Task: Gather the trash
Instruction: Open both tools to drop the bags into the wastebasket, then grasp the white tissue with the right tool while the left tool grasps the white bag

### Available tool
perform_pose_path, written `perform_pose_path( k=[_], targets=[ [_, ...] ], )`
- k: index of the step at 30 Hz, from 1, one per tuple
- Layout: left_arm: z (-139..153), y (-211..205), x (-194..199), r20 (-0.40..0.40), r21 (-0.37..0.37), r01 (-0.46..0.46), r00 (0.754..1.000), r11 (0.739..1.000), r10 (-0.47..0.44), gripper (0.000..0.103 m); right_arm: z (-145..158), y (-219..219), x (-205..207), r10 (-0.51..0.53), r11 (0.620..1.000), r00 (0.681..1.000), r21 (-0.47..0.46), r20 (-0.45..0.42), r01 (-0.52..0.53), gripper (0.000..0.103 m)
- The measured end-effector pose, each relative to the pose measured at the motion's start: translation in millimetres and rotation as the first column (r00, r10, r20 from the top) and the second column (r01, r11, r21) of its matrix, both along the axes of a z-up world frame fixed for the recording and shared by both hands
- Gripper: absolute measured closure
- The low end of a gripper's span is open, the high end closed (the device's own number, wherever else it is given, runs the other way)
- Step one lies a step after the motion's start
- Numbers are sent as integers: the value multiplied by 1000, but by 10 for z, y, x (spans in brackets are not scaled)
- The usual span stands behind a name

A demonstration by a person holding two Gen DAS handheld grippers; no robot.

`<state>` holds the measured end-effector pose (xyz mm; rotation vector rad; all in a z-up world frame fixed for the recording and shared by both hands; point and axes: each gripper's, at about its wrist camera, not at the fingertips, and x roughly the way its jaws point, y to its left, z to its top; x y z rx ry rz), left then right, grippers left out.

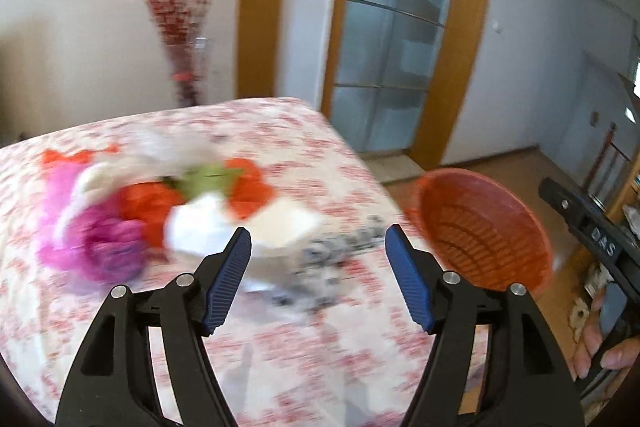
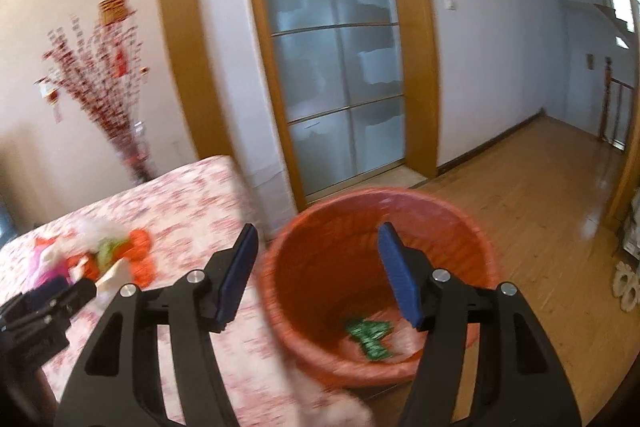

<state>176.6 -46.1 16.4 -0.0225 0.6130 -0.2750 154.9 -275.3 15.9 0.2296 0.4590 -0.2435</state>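
My left claw hangs over the table, with the heap of trash lying on it ahead and to the left. The basket stands on the floor just beside the table's right edge, under my right claw, one wrapper in it.

You cannot read the heap of trash on the table: motion blur smears it into pink, orange, green and white patches, so you cannot separate single pieces. The grey printed piece near the table edge is also too blurred to identify. In your right wrist view the orange basket has a smeared rim, and the green item inside stays unclear. Your hand is cut by the picture's edge.
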Motion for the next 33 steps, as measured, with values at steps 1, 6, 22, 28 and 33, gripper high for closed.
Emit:
perform_pose_path(
  k=[1,6,22,28,33],
  targets=[
    [-2,113,-3,1,2,-25,1000,1000,25,34,5,75,12,18,1000,1000,0,-4,-18,42],
    [-61,670,-15,-5,24,-167,986,986,168,34,-13,620,110,166,986,986,20,-30,-165,42],
    [-273,1928,-70,-95,-4,-413,907,911,410,34,-147,1992,631,480,876,870,24,-112,-481,44],
    [-335,2040,-76,-110,-12,-421,902,907,418,34,-251,2232,789,501,855,845,-42,-185,-516,44],
    [-369,2072,-66,-117,-15,-420,902,907,416,34,-441,2305,864,489,851,833,-69,-257,-521,63]
  ],
)
